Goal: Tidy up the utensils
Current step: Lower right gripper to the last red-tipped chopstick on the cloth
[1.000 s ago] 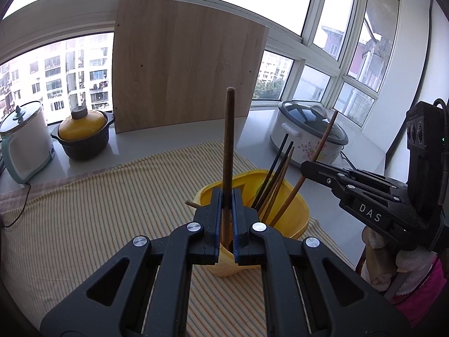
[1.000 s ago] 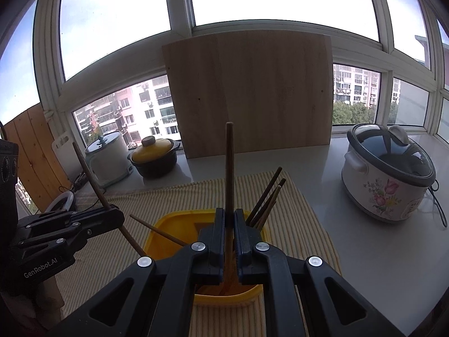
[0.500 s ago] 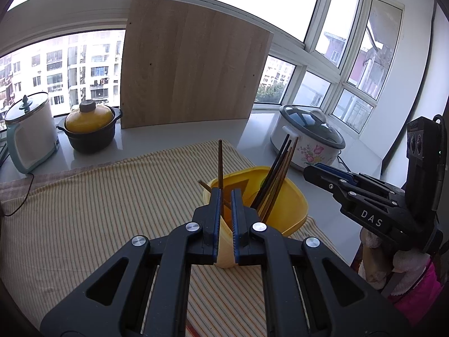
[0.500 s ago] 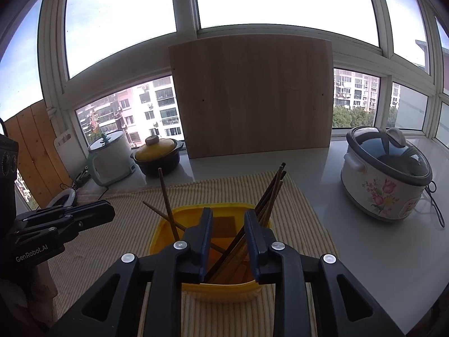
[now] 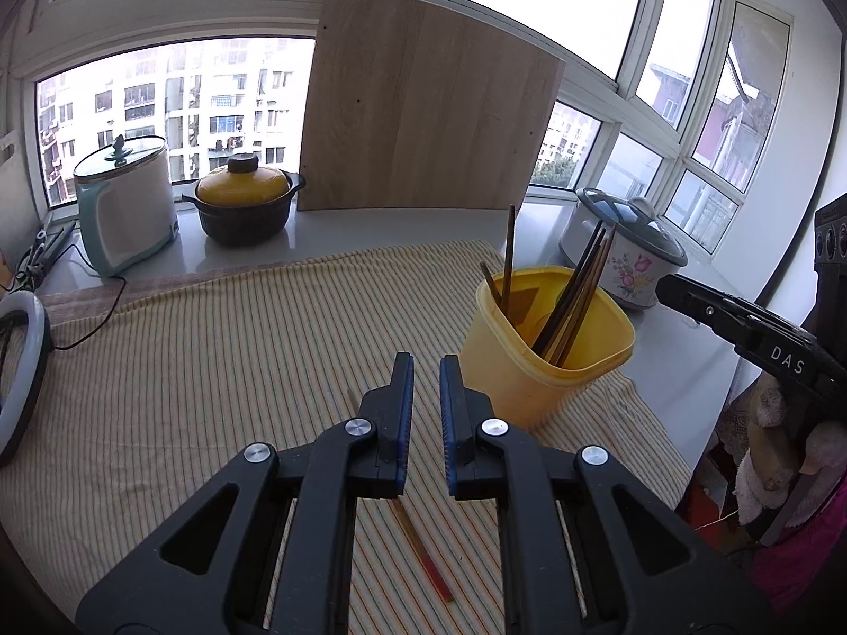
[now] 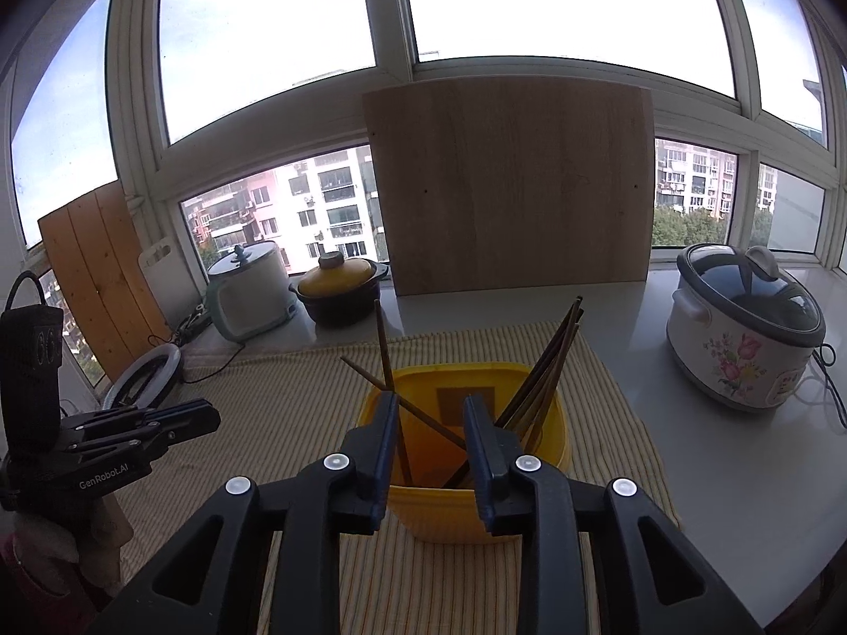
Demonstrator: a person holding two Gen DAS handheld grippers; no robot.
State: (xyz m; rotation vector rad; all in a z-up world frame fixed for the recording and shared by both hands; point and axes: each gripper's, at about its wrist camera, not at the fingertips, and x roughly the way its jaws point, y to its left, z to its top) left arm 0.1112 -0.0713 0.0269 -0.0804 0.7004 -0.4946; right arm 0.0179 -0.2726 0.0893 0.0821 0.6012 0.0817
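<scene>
A yellow tub [image 5: 550, 365] stands on the striped cloth [image 5: 212, 360] with several dark chopsticks [image 5: 574, 301] leaning in it. My left gripper [image 5: 426, 365] hangs over the cloth just left of the tub; its jaws are opening with nothing between them. One more chopstick [image 5: 423, 545], pale with a red end, lies on the cloth under that gripper. In the right wrist view my right gripper [image 6: 430, 399] is open just in front of the tub [image 6: 466, 508], with the chopsticks [image 6: 550, 365] beyond its fingers and untouched. The left gripper [image 6: 212, 415] shows at the left edge there.
A floral rice cooker [image 6: 741, 338] sits right of the cloth. A yellow-lidded dark pot [image 5: 243, 206] and a white and teal cooker [image 5: 127, 206] stand at the back left. A wooden board [image 5: 423, 106] leans on the window. A ring light [image 5: 16, 370] lies at the left edge.
Both grippers let go of the chopsticks they held upright, which now rest in the tub. The left gripper swung left off the tub and over the cloth. The right drew back a little.
</scene>
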